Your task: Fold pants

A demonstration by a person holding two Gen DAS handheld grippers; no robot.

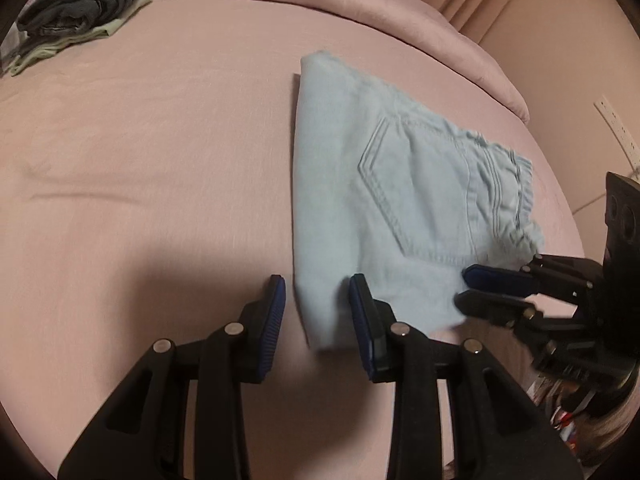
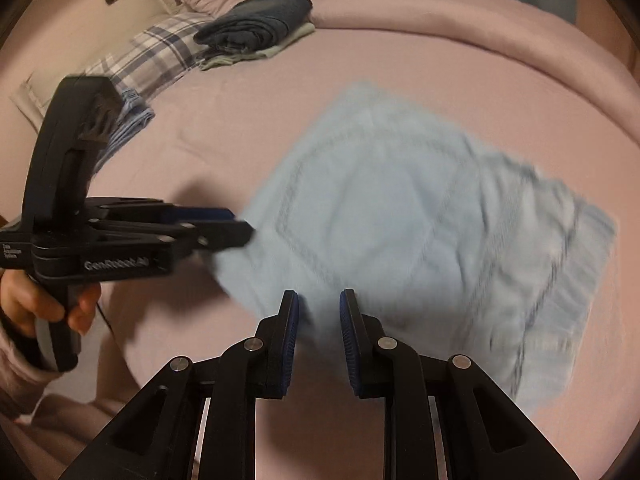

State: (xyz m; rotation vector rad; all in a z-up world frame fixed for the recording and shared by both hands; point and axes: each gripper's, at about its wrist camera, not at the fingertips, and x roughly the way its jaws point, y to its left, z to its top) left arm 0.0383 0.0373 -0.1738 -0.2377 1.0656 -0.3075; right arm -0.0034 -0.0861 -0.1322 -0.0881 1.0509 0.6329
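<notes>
The pants (image 1: 404,216) are pale blue denim, folded into a compact bundle with one back pocket and the waistband showing on top. They lie flat on the pink bed (image 1: 140,168), right of its middle and near my grippers; in the right wrist view they are blurred.

My left gripper (image 1: 317,292) is spread wide, its fingers straddling the near left corner of the pants without closing on it. My right gripper (image 2: 319,306) stands open too, narrower, at the near edge of the pants with nothing between its pads.

I count one pair of blue pants, two grippers, and one pile of folded clothes (image 2: 256,26) at the far left of the bed, dark on top and pale beneath. A plaid pillow (image 2: 156,56) lies beside that pile.
</notes>
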